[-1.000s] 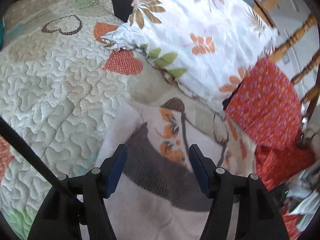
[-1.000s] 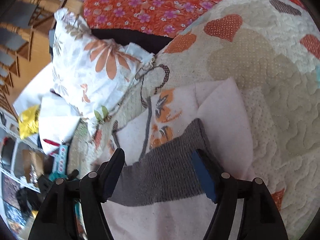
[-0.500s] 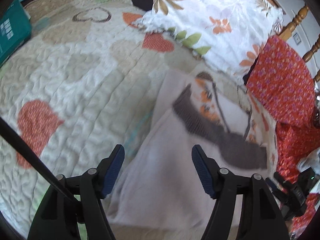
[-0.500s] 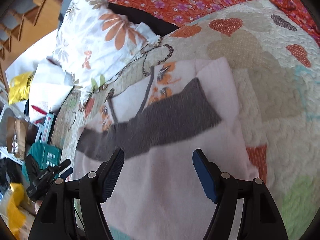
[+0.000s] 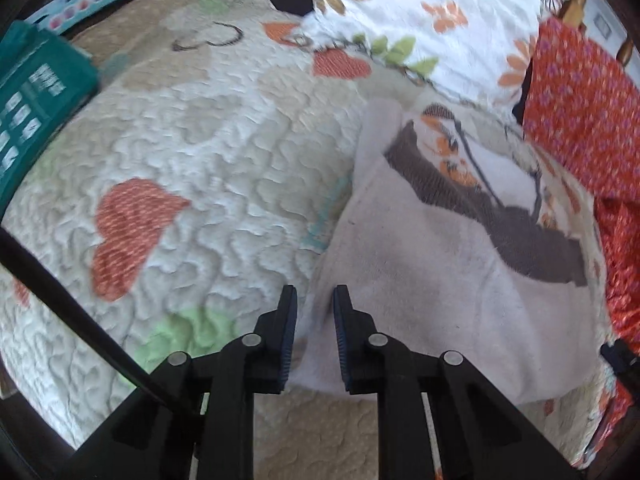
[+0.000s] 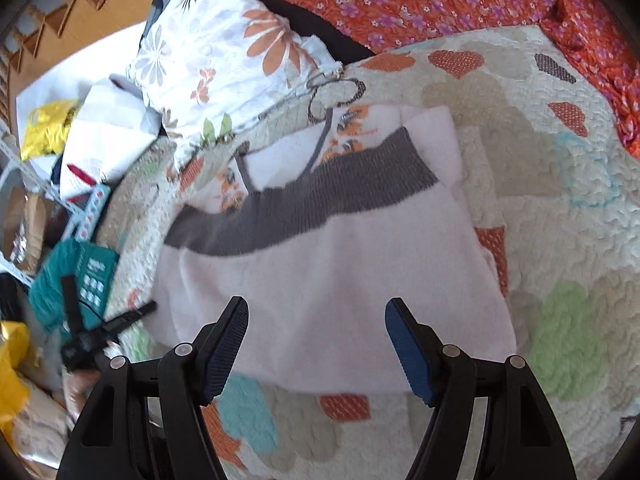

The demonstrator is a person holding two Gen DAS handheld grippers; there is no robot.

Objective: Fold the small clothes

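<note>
A pale pink small garment [image 5: 432, 280] with a grey-brown waistband [image 5: 460, 196] lies flat on a quilted bedspread [image 5: 192, 152]. It lies partly over a white piece printed with orange flowers [image 5: 508, 164]. My left gripper [image 5: 315, 300] straddles the garment's near left corner; its jaws are nearly closed, with a narrow gap, and the cloth edge lies between them. In the right wrist view the garment [image 6: 340, 272] fills the centre. My right gripper [image 6: 316, 312] is open over its near edge and holds nothing.
A white floral pillow [image 5: 432, 12] and red floral fabric [image 5: 580, 112] lie beyond the garment. A teal box [image 5: 32, 104] sits at the bed's far left. A wooden chair [image 6: 80, 4] and a cluttered shelf [image 6: 24, 216] stand beside the bed.
Both grippers pulled back from the waistband end to the garment's near edge. The left gripper's jaws went from wide open to nearly closed at the near left corner. The right stayed open.
</note>
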